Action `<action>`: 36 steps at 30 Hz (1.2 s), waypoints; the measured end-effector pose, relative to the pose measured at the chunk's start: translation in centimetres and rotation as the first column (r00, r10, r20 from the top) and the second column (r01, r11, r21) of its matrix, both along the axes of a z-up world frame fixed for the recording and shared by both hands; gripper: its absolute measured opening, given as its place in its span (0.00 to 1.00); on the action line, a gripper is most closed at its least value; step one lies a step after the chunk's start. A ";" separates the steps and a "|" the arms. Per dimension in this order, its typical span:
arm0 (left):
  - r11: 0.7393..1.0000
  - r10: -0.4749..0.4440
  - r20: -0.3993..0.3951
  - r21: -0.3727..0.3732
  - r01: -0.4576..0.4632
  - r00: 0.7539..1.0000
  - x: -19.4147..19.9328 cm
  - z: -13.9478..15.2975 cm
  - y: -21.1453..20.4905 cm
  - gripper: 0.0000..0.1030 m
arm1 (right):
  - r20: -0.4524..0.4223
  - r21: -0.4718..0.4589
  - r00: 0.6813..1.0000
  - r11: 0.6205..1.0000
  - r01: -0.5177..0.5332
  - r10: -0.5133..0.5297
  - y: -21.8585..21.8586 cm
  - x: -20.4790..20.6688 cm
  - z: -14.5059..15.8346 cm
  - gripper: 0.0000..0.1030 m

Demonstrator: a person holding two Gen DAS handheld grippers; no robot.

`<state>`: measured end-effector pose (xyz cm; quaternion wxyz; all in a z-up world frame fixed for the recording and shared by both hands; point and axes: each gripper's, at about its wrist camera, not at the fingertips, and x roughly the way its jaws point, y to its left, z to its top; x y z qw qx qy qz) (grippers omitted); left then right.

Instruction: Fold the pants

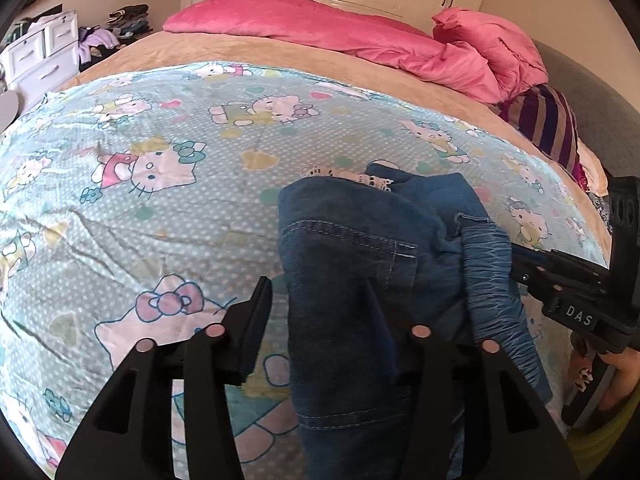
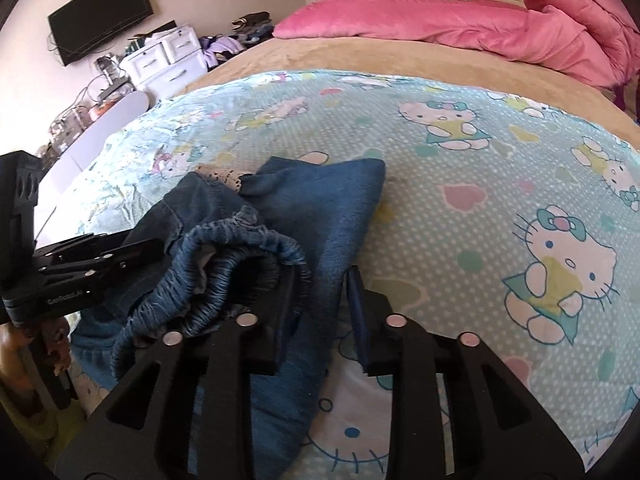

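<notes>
Two tools: we are holding the left tool and right tool spread wide, gripping nothing, astride the jeans, whose length is running away from us up the bed.

Pants on sheet, pillow behind.

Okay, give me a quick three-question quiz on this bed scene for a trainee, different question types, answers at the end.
1. Multiple choice: the jeans lie on A) a wooden table, B) a cartoon-cat printed sheet, C) a bare floor.
2. True or false: the jeans are already folded into a neat, flat rectangle.
3. Fill in: the duvet bunched at the far end of the bed is ____ in colour.

Key: 1 B. 2 False; they are crumpled, with the gathered waistband bunched up. 3 Pink.
</notes>
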<state>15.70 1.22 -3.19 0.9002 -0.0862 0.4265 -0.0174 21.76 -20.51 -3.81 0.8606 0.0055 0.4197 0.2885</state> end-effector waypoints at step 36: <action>0.998 0.023 0.102 0.053 -0.029 0.995 -16.0 6.5 -1.5 0.96 | 0.230 -0.018 0.973 0.999 0.029 -0.024 -3.6 -16.1 7.5 0.91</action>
